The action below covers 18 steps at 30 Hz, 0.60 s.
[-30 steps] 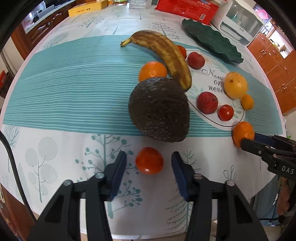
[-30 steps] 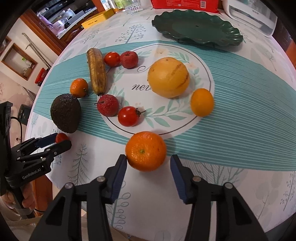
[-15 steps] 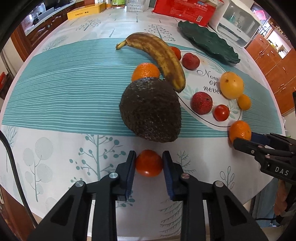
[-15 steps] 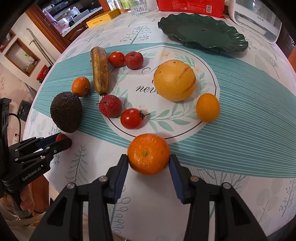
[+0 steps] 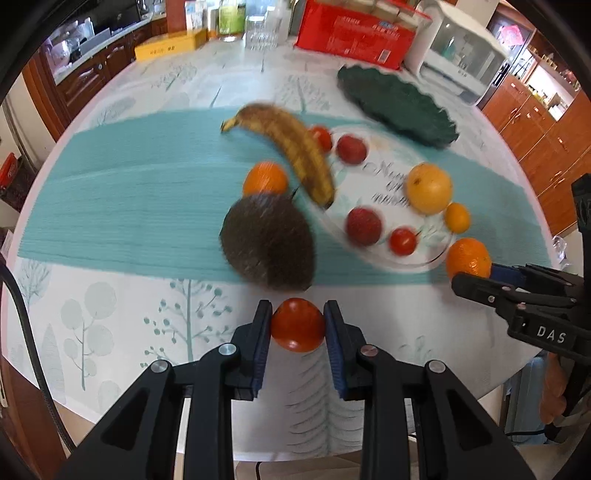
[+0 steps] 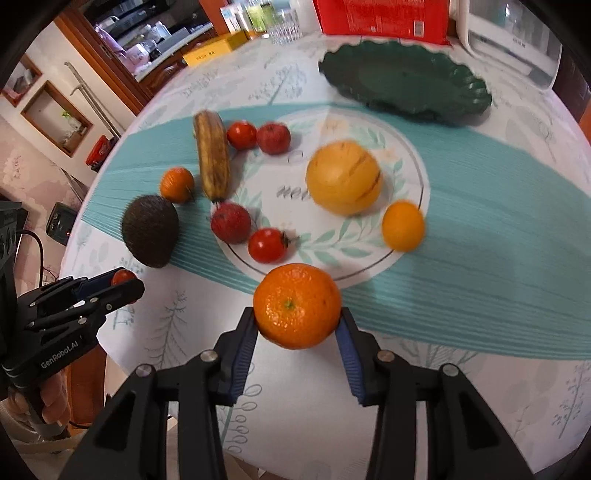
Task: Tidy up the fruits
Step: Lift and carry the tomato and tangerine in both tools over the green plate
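In the left wrist view, our left gripper [image 5: 298,325] is clamped on a small red tomato [image 5: 297,325], its blue pads pressing both sides, at the near edge of the table [image 5: 110,314]. Just beyond it lies the avocado [image 5: 269,242], with a small orange [image 5: 265,179] touching its far side and the banana [image 5: 291,147] slanting away to the right of that. The dark green plate [image 5: 397,105] sits far right and holds nothing that we can see. No fruit is in any dish: two red lychee-like fruits [image 5: 364,226], two more tomatoes [image 5: 403,241], a big yellow fruit [image 5: 429,188] and a small yellow-orange one [image 5: 457,218] all lie on the printed circle of the cloth. At the right edge our right gripper [image 5: 471,275] shows with a mandarin [image 5: 468,256] at its tips.

In the right wrist view, the right gripper [image 6: 297,326] has the mandarin [image 6: 297,306] between its pads, both touching the fruit, and its jaws are closing on it. It sits at the near rim of the printed circle. The green plate [image 6: 406,83] at the far side is bare inside. A red box [image 6: 380,16] and a white appliance [image 6: 513,33] stand behind it. Far left, the left gripper [image 6: 123,282] holds the tomato [image 6: 123,276], with a hand [image 6: 51,402] below it.
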{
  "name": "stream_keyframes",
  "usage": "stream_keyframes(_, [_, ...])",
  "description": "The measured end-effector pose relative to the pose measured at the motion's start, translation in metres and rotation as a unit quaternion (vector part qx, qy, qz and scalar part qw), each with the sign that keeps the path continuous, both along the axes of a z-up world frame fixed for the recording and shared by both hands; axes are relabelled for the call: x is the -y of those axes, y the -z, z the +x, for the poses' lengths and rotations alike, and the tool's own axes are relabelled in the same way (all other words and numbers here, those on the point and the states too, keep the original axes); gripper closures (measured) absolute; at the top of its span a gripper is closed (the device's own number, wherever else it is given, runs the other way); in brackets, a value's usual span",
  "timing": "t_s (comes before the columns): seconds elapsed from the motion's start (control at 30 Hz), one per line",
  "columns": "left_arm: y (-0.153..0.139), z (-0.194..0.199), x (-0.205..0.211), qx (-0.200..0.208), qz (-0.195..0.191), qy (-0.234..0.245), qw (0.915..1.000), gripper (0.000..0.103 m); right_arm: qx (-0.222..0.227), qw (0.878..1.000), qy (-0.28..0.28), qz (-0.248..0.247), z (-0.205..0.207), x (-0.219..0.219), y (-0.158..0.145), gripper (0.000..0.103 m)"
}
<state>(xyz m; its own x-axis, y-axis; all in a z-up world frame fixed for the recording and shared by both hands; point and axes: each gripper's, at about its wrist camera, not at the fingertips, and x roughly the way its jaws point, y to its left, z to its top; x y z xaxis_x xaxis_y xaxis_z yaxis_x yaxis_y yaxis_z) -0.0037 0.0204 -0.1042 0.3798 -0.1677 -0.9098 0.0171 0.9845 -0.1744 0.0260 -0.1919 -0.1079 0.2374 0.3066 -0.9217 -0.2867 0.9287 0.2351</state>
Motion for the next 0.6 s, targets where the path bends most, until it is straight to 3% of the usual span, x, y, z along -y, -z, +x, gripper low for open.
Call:
stream_keyframes(0.17, [-0.055,0.021,0.017,0.052,-0.015,0.005,0.9985,0.076,0.04,0.999,0.004,0.016,0.005,0.018,-0.042,0.06])
stream_keyframes(0.37, [-0.134,0.056,0.045,0.126,-0.023,0.038,0.9911,0.076,0.092,0.995,0.022,0.031,0.021,0.043,-0.101,0.06])
stream_keyframes(0.6, [-0.185,0.114,0.07,0.143,-0.016,0.069,0.9871,0.076,0.148,0.988,0.046,0.019,0.077,0.062,-0.153,0.06])
